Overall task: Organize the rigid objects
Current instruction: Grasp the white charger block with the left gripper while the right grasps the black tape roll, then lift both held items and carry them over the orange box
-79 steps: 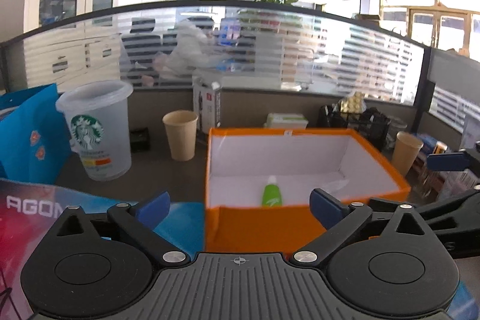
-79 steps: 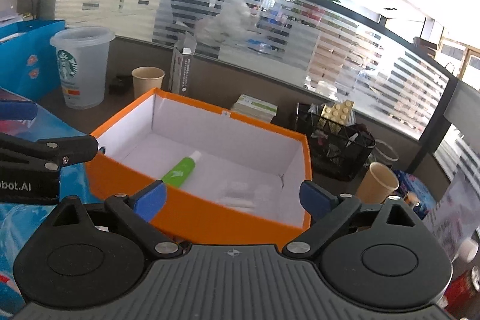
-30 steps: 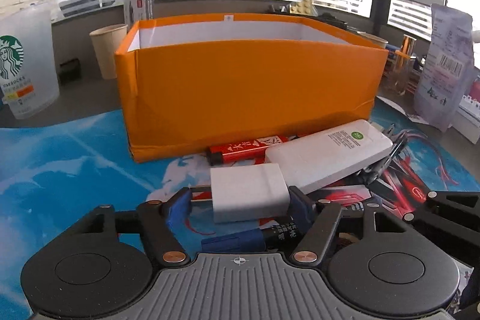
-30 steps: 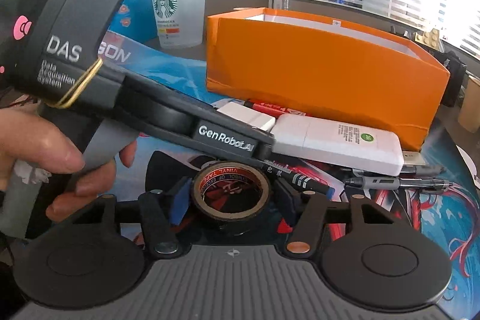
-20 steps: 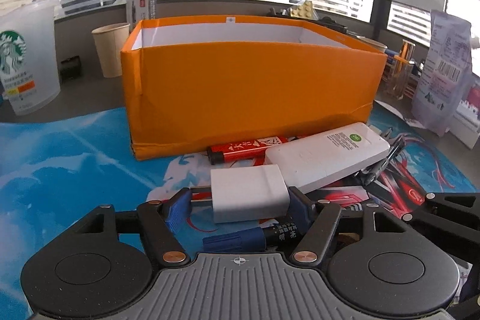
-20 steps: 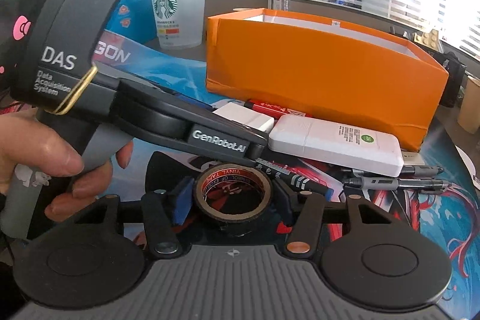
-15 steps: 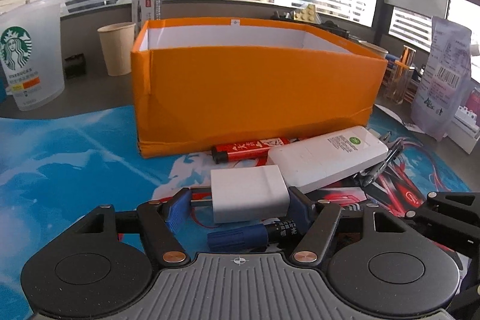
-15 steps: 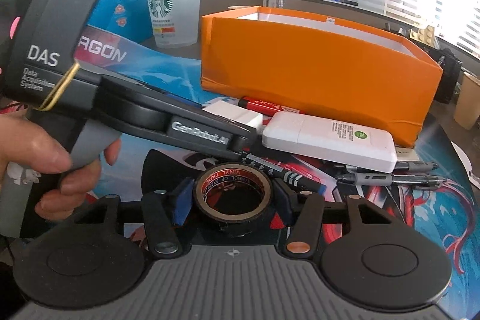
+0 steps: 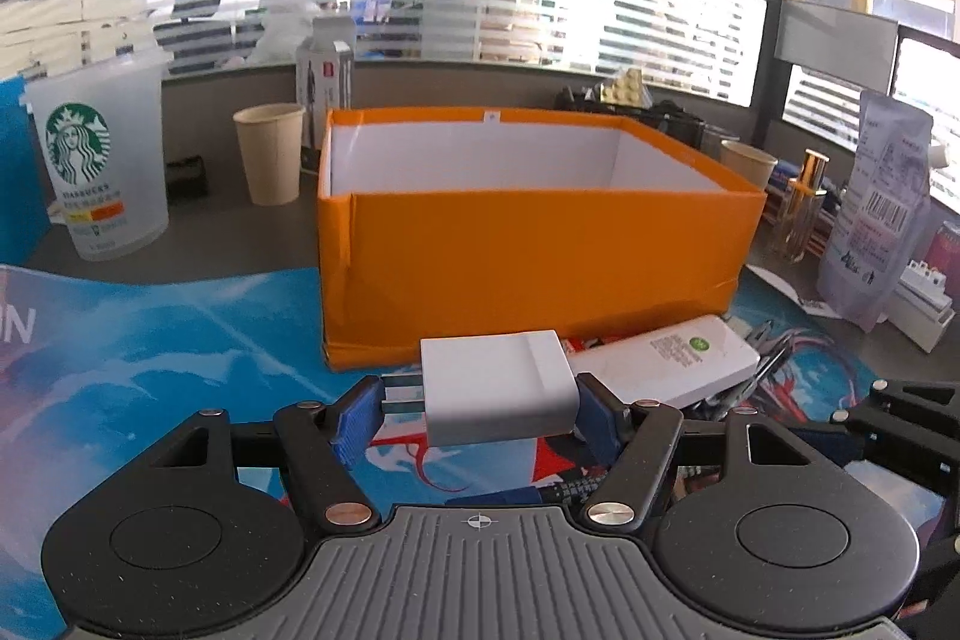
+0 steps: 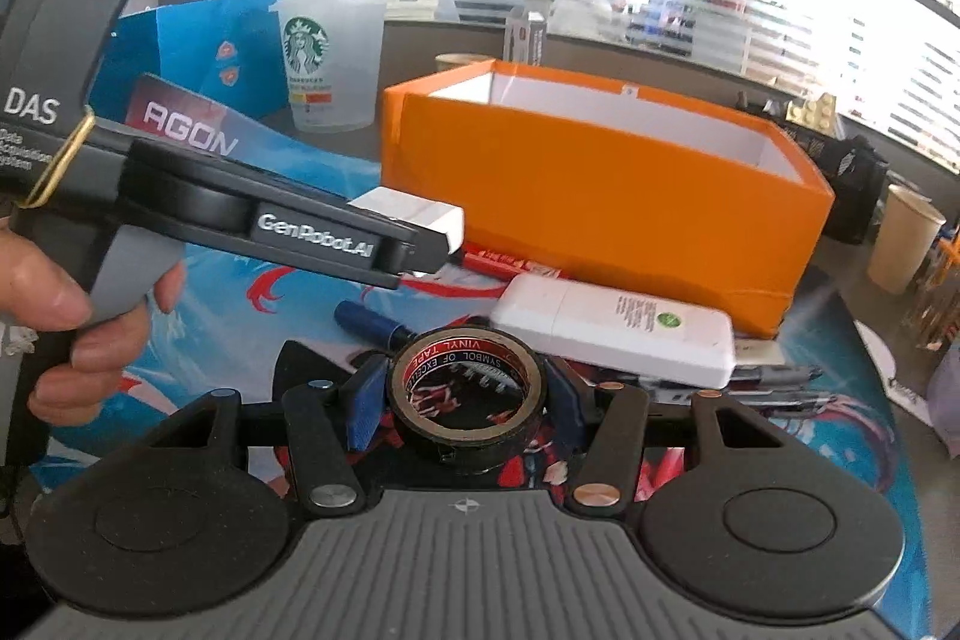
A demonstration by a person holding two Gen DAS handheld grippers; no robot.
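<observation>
Left gripper (image 9: 477, 409) has its fingers clamped on a white plug adapter (image 9: 497, 388), metal prongs pointing left, lifted lower centre in front of the orange box (image 9: 534, 244). Starbucks cup (image 9: 99, 166) sits far left. Right gripper (image 10: 465, 400) squeezes a black tape roll (image 10: 467, 391) reading "VINYL TAPE", bottom centre.

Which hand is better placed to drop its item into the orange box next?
Left. Its tongs hold the charger lifted near the box; the right tongs grip the tape roll lower.
</observation>
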